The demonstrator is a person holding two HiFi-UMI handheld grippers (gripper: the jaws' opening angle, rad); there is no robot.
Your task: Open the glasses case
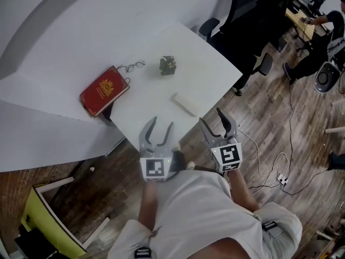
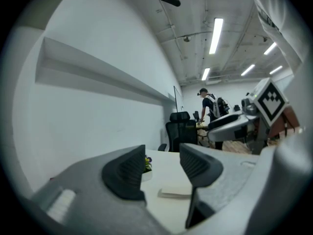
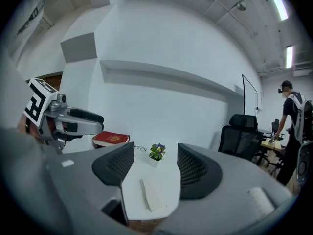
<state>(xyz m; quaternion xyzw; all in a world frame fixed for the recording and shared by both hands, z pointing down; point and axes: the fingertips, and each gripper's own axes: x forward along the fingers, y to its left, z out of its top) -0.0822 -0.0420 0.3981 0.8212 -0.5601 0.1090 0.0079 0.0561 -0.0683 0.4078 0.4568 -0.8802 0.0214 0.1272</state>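
Observation:
The white glasses case [image 1: 185, 103] lies shut near the front right edge of the white table [image 1: 151, 42]. In the left gripper view the case [image 2: 175, 192] sits low between the jaws; the right gripper view has the case [image 3: 150, 195] lying lengthwise ahead. My left gripper [image 1: 161, 124] hovers at the table's near corner, jaws apart and empty. My right gripper [image 1: 212, 117] hangs just off the table edge, short of the case, also open with nothing in it. Neither touches the case.
A red book [image 1: 105, 89], a pair of glasses [image 1: 132, 66] and a small potted plant [image 1: 167, 65] lie farther back on the table. Black office chairs [image 1: 245, 15] stand past the right edge, and a person [image 1: 318, 47] sits at a far desk. Cables [image 1: 280, 171] run over the wooden floor.

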